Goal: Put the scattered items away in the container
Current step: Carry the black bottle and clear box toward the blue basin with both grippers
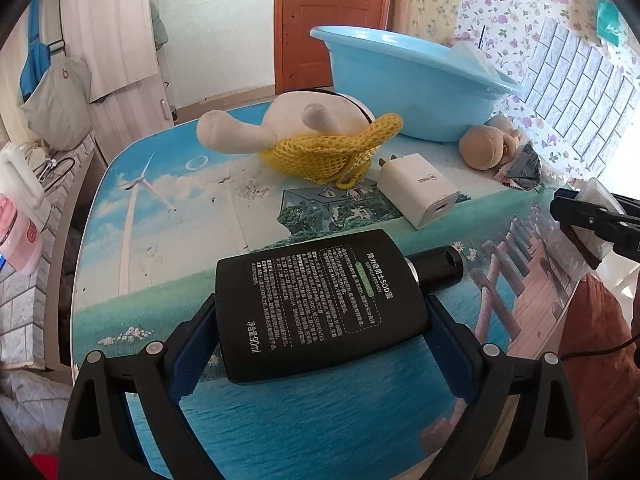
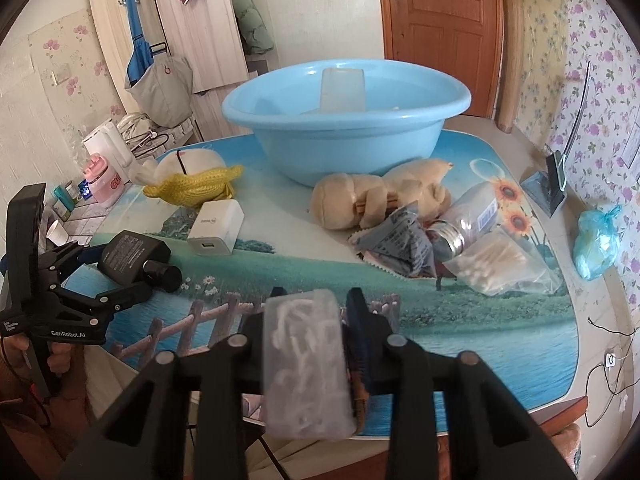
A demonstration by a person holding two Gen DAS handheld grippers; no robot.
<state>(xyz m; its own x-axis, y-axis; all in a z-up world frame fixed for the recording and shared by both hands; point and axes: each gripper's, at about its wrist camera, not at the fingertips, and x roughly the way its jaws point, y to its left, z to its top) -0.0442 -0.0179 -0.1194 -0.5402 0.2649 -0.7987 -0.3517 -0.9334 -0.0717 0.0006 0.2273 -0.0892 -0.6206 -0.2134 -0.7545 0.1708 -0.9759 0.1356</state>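
My left gripper (image 1: 320, 312) is shut on a flat black bottle (image 1: 316, 300) with white print, held just above the table; the same bottle (image 2: 132, 258) and left gripper (image 2: 116, 268) show at the left of the right wrist view. My right gripper (image 2: 312, 304) is shut on a clear plastic packet (image 2: 306, 360) of white pieces, near the table's front edge. The light blue basin (image 2: 344, 120) stands at the back with a translucent item (image 2: 342, 90) inside. A white charger (image 1: 420, 190), a yellow knit pouch (image 1: 328, 152), a white plush (image 1: 256, 128) and a beige plush (image 2: 372, 196) lie in front of the basin.
On the right of the table lie a grey foil packet (image 2: 404, 244), a clear bottle with metal cap (image 2: 468, 220) and a bag of cotton swabs (image 2: 500, 268). A blue plastic bag (image 2: 596, 242) and a phone stand (image 2: 554, 184) sit at the right edge. A door (image 2: 440, 32) is behind.
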